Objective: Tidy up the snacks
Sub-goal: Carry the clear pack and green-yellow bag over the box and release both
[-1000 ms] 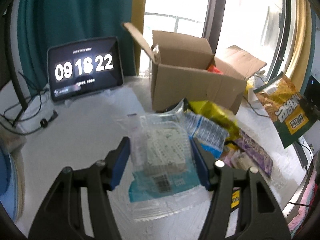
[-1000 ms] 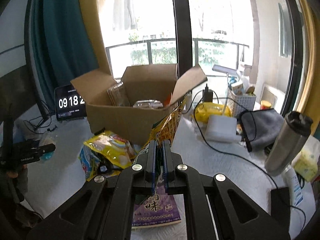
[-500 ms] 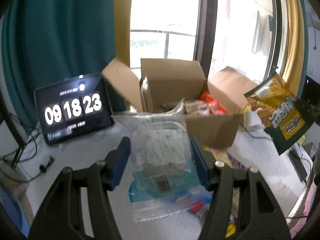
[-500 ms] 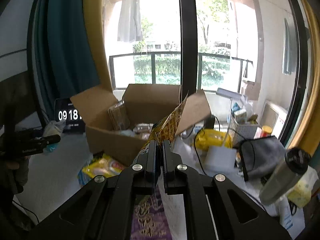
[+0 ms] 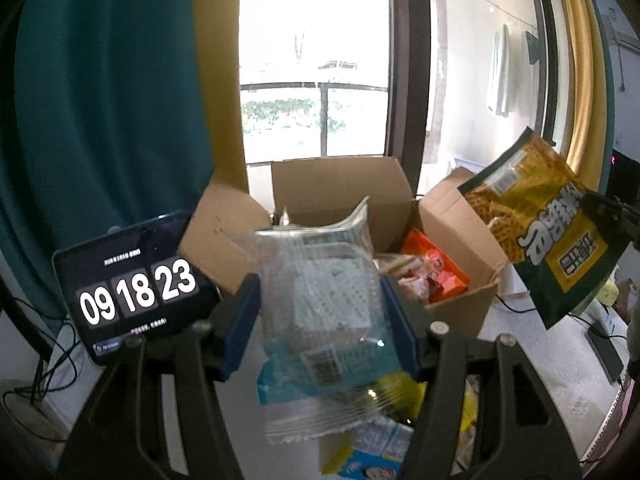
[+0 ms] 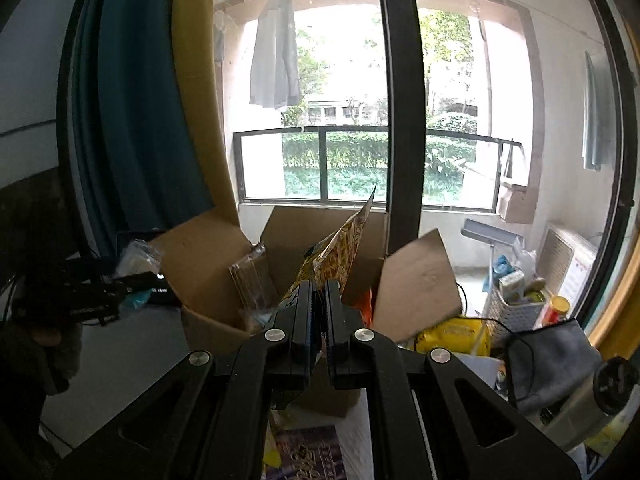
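Note:
My left gripper (image 5: pixel 320 324) is shut on a clear plastic snack pack (image 5: pixel 324 300) with a teal bottom, held up in front of the open cardboard box (image 5: pixel 460 304). The box holds an orange packet (image 5: pixel 436 264) and other snacks. In the right wrist view my right gripper (image 6: pixel 318 300) is shut on the edge of a yellow and green snack bag (image 6: pixel 344 240), lifted over the box (image 6: pixel 208 276). The same bag (image 5: pixel 548 232) hangs at the right of the left wrist view. The left gripper (image 6: pixel 100 296) with its pack shows at the left of the right wrist view.
A tablet clock (image 5: pixel 136 292) stands left of the box. Loose snack packets (image 5: pixel 372 448) lie on the white table below my grippers. To the right sit a yellow pouch (image 6: pixel 452 332), a grey cloth (image 6: pixel 556 360), a white basket (image 6: pixel 516 304) and a metal flask (image 6: pixel 588 400). Cables run across the table.
Both grippers have risen with their packs and come nearer the box; its inside now shows. The table has dropped lower in both views. The clock went from 22 to 23.

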{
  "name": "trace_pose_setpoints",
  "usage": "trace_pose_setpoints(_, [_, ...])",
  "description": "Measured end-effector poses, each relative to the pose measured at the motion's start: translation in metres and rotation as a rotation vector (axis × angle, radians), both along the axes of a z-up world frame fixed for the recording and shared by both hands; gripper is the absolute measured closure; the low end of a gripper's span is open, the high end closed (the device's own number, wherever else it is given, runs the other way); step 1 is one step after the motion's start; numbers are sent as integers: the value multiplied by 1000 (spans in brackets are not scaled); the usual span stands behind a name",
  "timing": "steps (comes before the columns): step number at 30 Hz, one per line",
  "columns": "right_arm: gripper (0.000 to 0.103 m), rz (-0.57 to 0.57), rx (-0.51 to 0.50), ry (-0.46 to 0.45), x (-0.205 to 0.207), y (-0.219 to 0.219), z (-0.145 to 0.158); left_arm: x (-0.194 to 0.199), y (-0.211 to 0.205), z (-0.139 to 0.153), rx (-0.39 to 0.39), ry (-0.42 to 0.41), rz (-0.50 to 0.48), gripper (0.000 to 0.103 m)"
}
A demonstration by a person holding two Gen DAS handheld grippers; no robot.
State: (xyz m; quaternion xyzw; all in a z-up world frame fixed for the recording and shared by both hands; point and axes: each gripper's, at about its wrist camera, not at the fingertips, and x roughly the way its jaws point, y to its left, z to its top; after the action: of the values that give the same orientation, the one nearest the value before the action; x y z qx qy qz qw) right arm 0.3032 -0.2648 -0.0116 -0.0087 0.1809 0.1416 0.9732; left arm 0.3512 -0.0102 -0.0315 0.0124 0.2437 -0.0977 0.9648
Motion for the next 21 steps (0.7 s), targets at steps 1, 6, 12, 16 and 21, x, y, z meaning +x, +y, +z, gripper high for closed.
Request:
trace_pose_setpoints(1, [97,5,1,0,4,2,0,4,0,0,-1,1,-1,42])
trace_pose_setpoints(6, [97,21,10,4,28,14,0,28,0,2,-2,4,1,41])
trace_pose_setpoints(12, [97,25,8,5,57,23,-3,57,-17,-6,36,21,-24,41])
trace_pose_setpoints(16, [97,-8,-21,20,82,23,-11,78,-29,-19,47,48,-32,39])
trace_pose_setpoints(21, [97,-56,-40,69,112,12,-30,105,-38,-36,41,98,-31,37])
